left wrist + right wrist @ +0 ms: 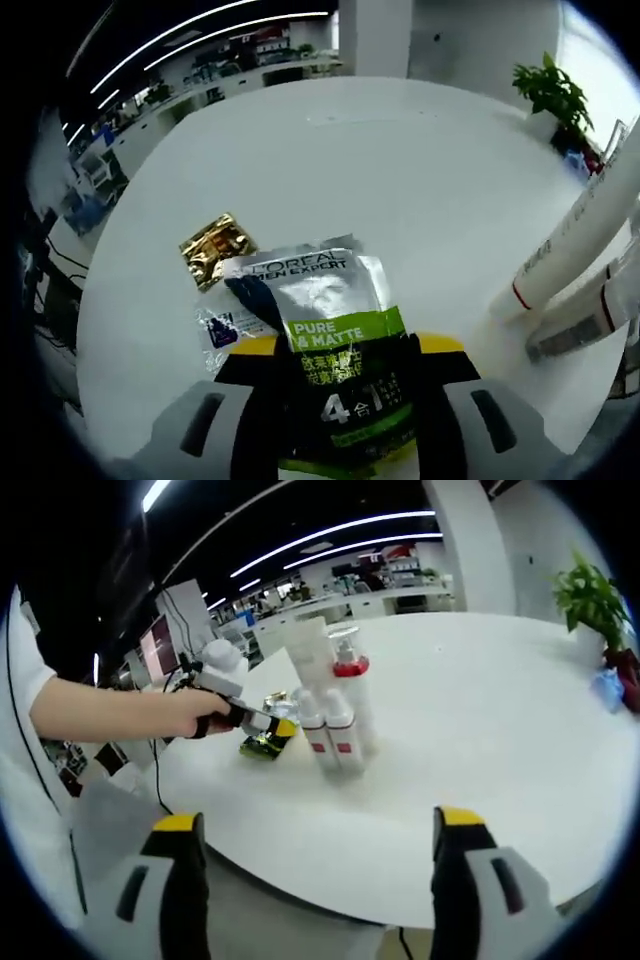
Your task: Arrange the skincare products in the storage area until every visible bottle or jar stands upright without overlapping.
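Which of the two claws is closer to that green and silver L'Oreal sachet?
Left. The left claw has the green and silver sachet between its jaws at the table's near edge. The right claw sits open, back off the table, well away.

Left gripper view: L'Oréal Men Expert sachet (335, 330), silver top, green band with white "PURE & MATTE", dark lower part with white and green print. Gold foil sachet (214, 248), glossy, dark creases. Small clear packet (228, 327) with blue-purple print. Round table (400, 180) plain white. Tubes (575, 240) white, red ring near the cap. Potted plant (552, 92) green leaves.

Right gripper view: left gripper (268, 724) white and black, yellow tips. Right gripper (318, 880) black jaws, yellow tips, grey-white body. Bottles (335, 705) white with red labels; one with a red collar. Sleeve (25, 680) white.
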Demonstrator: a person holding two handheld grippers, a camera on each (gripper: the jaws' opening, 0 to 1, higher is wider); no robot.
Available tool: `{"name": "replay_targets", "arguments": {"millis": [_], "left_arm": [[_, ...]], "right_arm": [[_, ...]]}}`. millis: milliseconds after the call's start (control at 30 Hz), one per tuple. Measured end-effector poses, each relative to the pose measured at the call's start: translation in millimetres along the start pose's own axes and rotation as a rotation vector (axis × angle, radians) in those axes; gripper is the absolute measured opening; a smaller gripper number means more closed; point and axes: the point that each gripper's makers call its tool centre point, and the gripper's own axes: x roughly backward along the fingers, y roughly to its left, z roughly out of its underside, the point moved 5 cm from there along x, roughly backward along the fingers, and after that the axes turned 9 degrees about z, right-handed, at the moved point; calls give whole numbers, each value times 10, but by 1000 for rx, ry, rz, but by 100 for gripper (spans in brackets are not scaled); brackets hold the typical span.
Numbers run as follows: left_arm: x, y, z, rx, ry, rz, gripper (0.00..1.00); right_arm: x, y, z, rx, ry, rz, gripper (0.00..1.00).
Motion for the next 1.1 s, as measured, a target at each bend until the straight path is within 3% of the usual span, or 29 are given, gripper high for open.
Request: {"name": "replay_targets", "arguments": {"millis": [133,267,567,833,1100], "left_arm": [[11,-23,0,84,-37,60,26],[10,-5,20,49,-36,53,21],[153,-24,128,142,-72,95,17],[527,-118,193,148,-167,147,17],[861,-234,298,111,-211,194,17]], "right_arm": [[11,21,-12,9,-1,-1,94],[33,24,-23,14,-6,3,94],[103,31,-78,26,-33,8,93],[132,104,-126,41,-55,-9,92],[132,228,-185,51,-76,-46,90]]}}
